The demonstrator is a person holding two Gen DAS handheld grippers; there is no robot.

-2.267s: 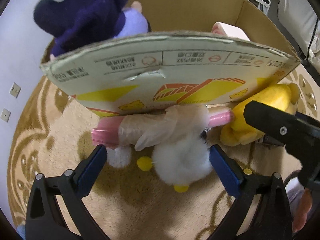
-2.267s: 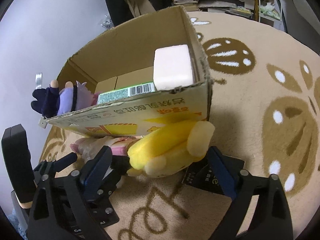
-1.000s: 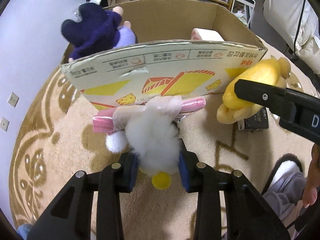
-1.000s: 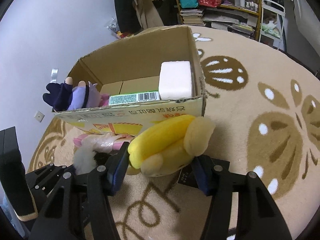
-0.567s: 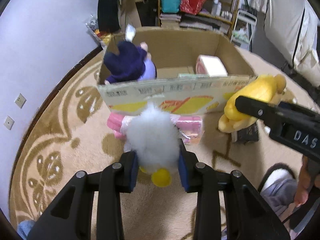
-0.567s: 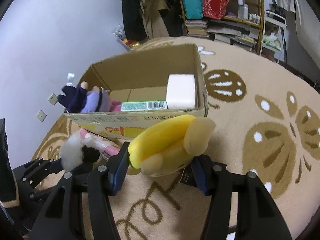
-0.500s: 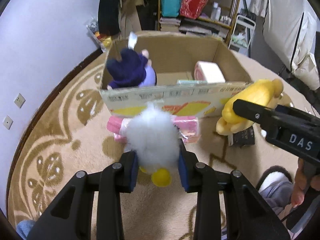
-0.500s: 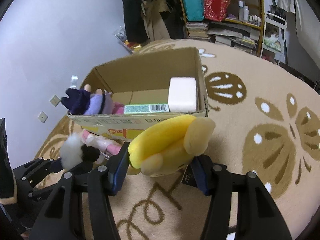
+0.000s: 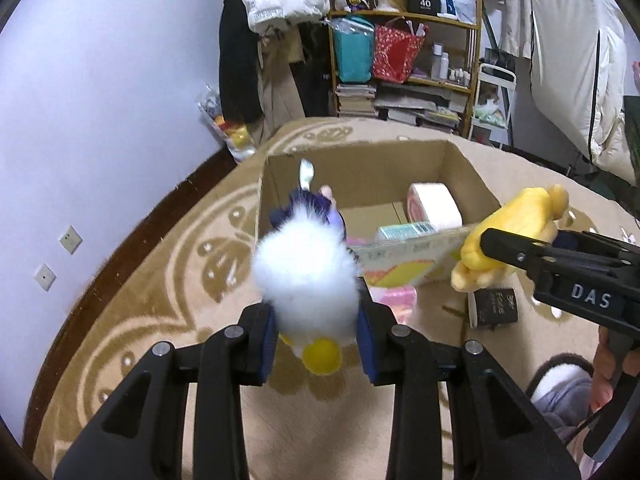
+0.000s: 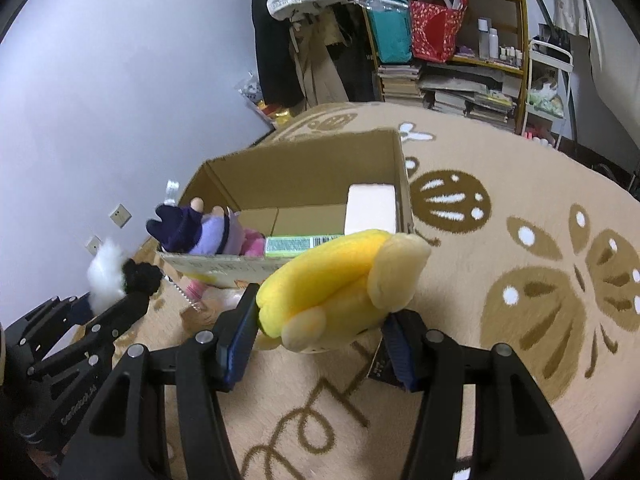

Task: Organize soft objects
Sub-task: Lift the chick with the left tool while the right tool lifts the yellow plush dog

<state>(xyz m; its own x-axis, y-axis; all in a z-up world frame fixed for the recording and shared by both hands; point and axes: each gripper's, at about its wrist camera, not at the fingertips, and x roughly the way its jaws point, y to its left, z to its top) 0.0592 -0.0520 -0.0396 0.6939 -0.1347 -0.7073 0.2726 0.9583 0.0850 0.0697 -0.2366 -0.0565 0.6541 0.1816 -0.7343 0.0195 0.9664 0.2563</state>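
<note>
Right wrist: yellow plush (clamped) slants long-axis toward cardboard box.

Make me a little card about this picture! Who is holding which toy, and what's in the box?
left gripper: shut on the white fluffy toy
right gripper: shut on the yellow plush
box: open cardboard, on the rug, beyond both toys
in the box: purple doll at the left corner, green packet, white block
outside the box: pink packet on the rug by the front wall
both toys: held up, not yet in the box
</note>
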